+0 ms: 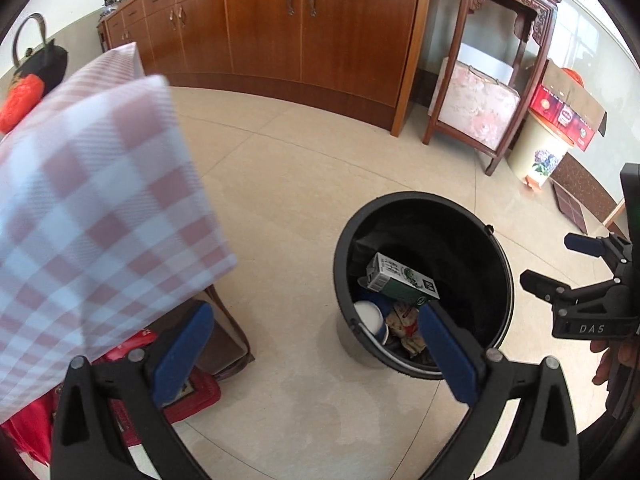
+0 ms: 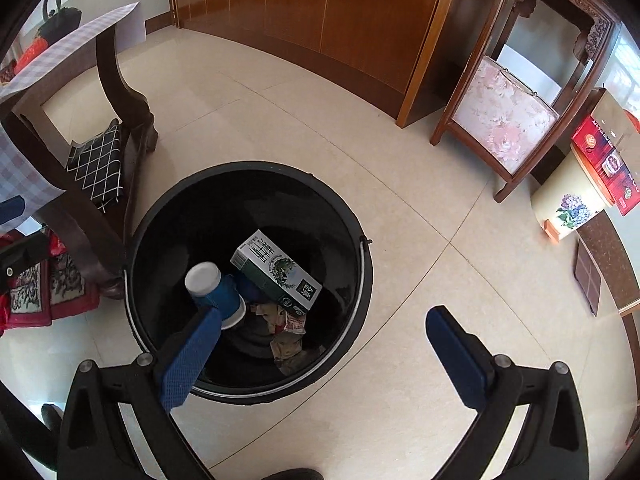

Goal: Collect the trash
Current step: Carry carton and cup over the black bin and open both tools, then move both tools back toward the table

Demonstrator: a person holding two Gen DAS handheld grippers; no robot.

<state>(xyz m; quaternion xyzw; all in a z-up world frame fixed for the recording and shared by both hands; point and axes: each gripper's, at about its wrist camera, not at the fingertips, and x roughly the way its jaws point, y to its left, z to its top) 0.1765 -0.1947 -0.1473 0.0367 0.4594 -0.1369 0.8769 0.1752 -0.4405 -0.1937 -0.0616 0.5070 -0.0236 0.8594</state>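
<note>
In the right wrist view the bin (image 2: 248, 280) fills the lower centre, its round black rim fully in sight, standing on pale tiled floor (image 2: 420, 240). Inside lie a green carton (image 2: 276, 270), a blue cup (image 2: 214, 290) tipped on its side just beside it, and crumpled wrappers (image 2: 286, 332) below them. The right gripper (image 2: 324, 344) has its jaws wide with nothing between them; its left pad overlaps the bin's near rim and its right pad stands over bare floor. A dark table leg (image 2: 124, 84) rises close to the bin's left edge. Open floor runs to the right and upward as far as the cabinet (image 2: 340, 20) and the carved stand (image 2: 520, 100). In the left wrist view the left gripper (image 1: 316, 352) also has its jaws wide and empty, mostly over bare floor, its right pad crossing the bin's lower rim. A checked cloth (image 1: 100, 208) overhangs the left half of that frame, its corner well apart from the bin.
</note>
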